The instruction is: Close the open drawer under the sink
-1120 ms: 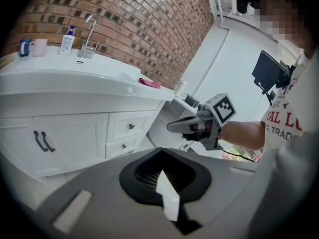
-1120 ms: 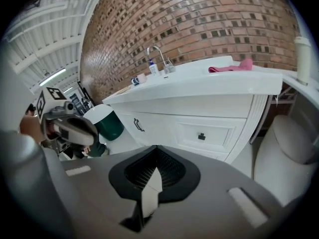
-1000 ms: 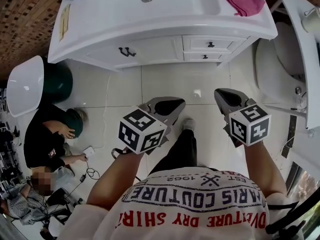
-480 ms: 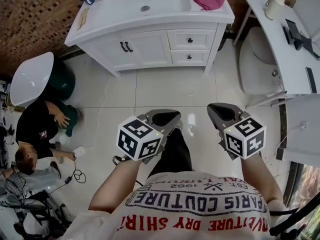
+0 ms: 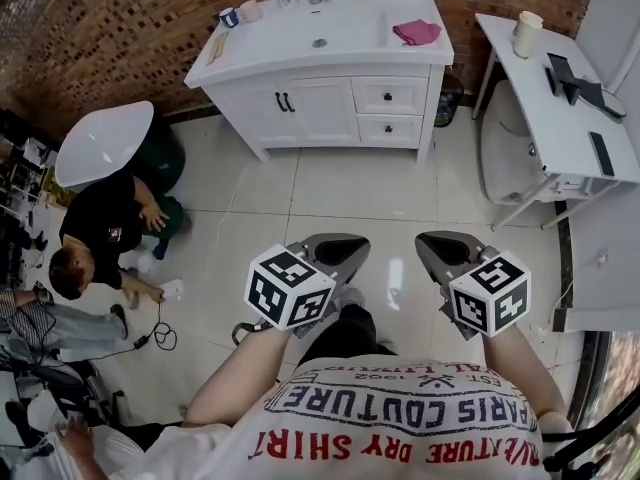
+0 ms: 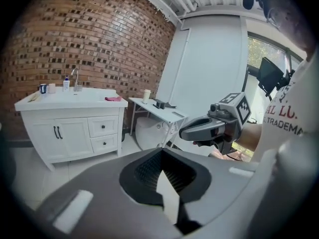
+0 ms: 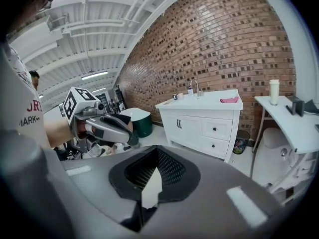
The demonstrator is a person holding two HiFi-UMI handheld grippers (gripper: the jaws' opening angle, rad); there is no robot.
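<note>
The white sink cabinet (image 5: 318,103) stands far ahead against the brick wall. Its two small drawers, upper (image 5: 390,95) and lower (image 5: 389,128), sit flush with the cabinet front; none stands open. My left gripper (image 5: 340,248) and right gripper (image 5: 447,245) hover side by side over the tiled floor, well short of the cabinet, both shut and empty. The left gripper view shows the cabinet (image 6: 75,128) at far left and the right gripper (image 6: 199,129). The right gripper view shows the cabinet (image 7: 204,123) and the left gripper (image 7: 112,128).
A pink cloth (image 5: 417,32) lies on the countertop. A white side table (image 5: 545,98) stands to the right. At the left a person (image 5: 100,238) crouches on the floor beside a white basin (image 5: 103,143) and a green bin (image 5: 165,163). A cable (image 5: 160,338) lies nearby.
The view has drawn back from the cabinet, which now looks smaller and farther away. Both grippers keep their places in front of the body, still shut.
</note>
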